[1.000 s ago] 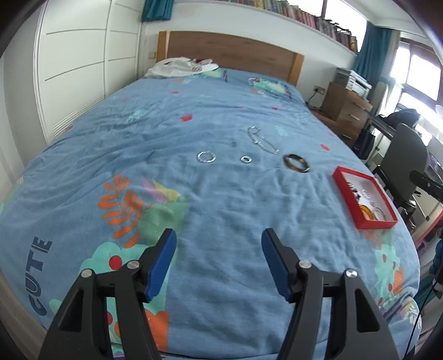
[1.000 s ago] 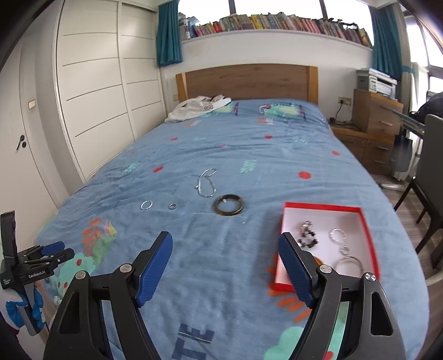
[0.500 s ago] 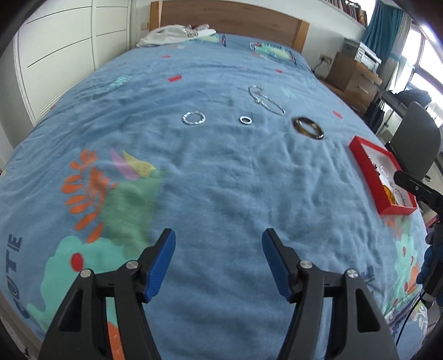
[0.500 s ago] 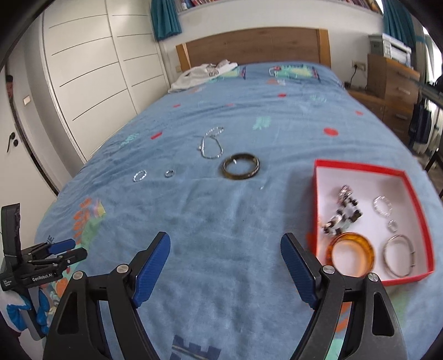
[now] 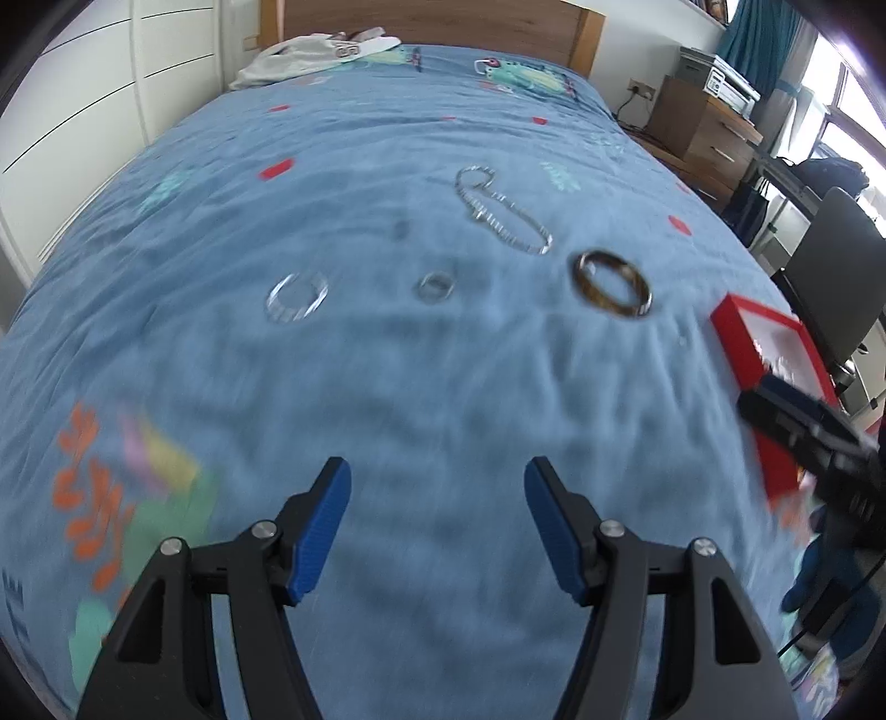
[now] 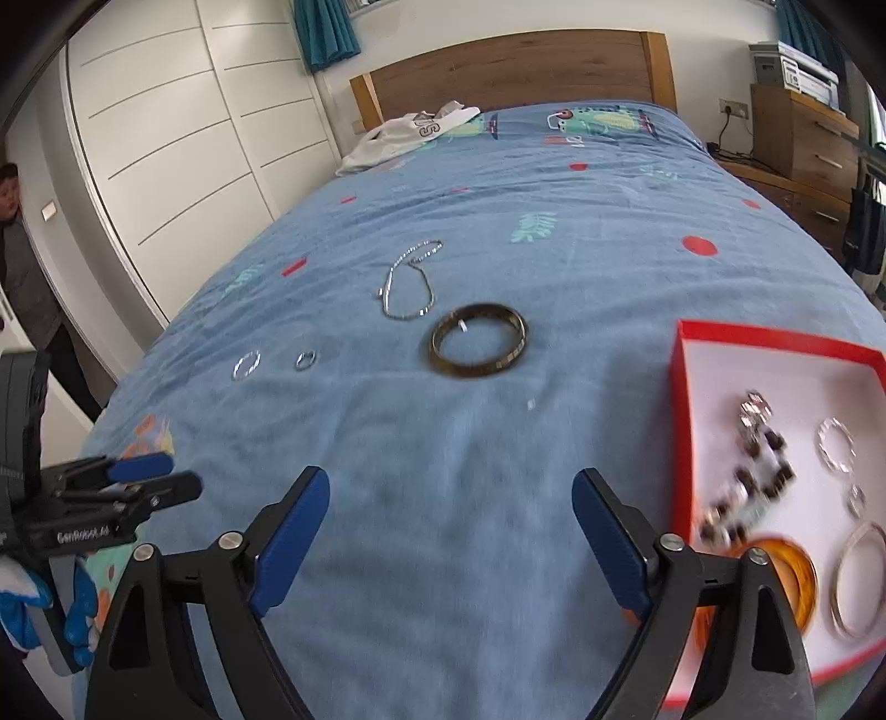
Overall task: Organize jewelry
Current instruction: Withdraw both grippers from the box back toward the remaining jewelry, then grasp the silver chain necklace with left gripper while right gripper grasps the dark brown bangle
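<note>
Right gripper [image 6: 451, 531] jaws were just widened, nothing between; left gripper [image 5: 437, 523] held open, empty. Both brought nearer; dark bangle [image 6: 479, 348] judged next.

A home bedroom: bed [image 6: 554, 166] with wooden headboard [image 6: 515, 69], white wardrobe [image 6: 183, 127].

- Blue bedspread [image 6: 498, 471] printed with red spots, orange leaves and teal shapes.
- Red box [image 6: 775, 338], white inside.
- Dark brown bangle [image 6: 479, 340].
- Silver chain [image 6: 407, 282].
- Amber bangle [image 6: 797, 576].
- Teal curtains [image 6: 324, 27].
</note>
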`<action>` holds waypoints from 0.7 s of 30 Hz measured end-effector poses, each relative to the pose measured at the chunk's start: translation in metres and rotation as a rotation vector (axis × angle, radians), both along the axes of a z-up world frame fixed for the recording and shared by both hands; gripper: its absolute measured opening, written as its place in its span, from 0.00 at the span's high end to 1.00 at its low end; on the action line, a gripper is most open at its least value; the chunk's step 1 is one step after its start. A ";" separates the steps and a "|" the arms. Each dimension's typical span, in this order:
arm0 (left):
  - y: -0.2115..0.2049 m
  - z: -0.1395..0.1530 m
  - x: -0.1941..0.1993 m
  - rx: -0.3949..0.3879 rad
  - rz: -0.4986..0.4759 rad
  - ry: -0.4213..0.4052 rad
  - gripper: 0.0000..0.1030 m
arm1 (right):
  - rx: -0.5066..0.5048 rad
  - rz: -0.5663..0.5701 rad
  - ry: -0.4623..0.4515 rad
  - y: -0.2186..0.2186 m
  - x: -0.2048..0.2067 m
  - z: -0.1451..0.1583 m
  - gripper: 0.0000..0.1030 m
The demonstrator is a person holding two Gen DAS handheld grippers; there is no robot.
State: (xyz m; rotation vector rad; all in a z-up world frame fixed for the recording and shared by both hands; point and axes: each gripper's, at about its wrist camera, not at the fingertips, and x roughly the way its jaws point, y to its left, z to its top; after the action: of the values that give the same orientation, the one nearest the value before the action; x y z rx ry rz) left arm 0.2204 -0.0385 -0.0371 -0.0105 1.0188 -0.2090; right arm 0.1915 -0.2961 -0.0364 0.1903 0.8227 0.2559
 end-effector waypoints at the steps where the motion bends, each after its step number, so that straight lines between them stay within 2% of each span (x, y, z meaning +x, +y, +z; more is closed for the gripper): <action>1: -0.004 0.001 0.008 0.003 -0.003 -0.004 0.38 | 0.004 0.002 -0.003 0.000 0.005 0.000 0.12; 15: -0.040 -0.006 0.098 -0.034 0.002 -0.028 0.38 | 0.025 -0.003 0.001 -0.014 0.073 -0.020 0.11; 21: -0.052 -0.008 0.150 -0.100 0.023 -0.019 0.38 | 0.030 0.022 0.014 -0.008 0.092 -0.029 0.09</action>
State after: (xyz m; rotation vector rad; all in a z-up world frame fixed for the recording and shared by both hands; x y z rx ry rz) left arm 0.3701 -0.0905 -0.0452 -0.1107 0.9884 -0.2388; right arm 0.2832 -0.3039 -0.0650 0.2111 0.8358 0.2877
